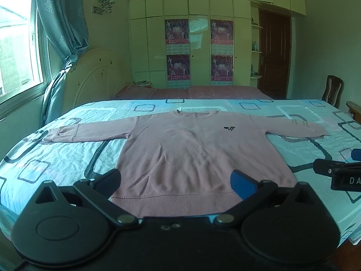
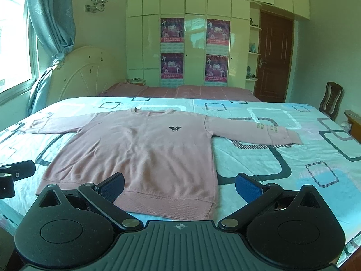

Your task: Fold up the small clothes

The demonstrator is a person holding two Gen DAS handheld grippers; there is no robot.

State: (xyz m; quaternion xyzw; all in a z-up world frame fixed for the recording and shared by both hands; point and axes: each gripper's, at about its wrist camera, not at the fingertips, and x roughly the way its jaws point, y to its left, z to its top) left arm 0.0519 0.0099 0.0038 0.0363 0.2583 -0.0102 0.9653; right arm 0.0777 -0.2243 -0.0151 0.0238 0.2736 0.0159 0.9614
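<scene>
While the pink sweatshirt [image 1: 180,149] lies flat, sleeves spread, on the bed [image 1: 67,158], both the left gripper [image 1: 176,180] and right gripper [image 2: 180,185] hover with jaws wide, holding nothing. Soft, light knit: I'd pinch the ribbed hem corners or cuffs.

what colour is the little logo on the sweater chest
Black, on the pink sweater; the logo shows best in the right wrist view.

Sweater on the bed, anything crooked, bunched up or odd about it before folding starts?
Nothing stands out. The sweater lies flat, face up, both sleeves spread, hem nearest the claws. Left claw and right claw are open, holding nothing.
</scene>
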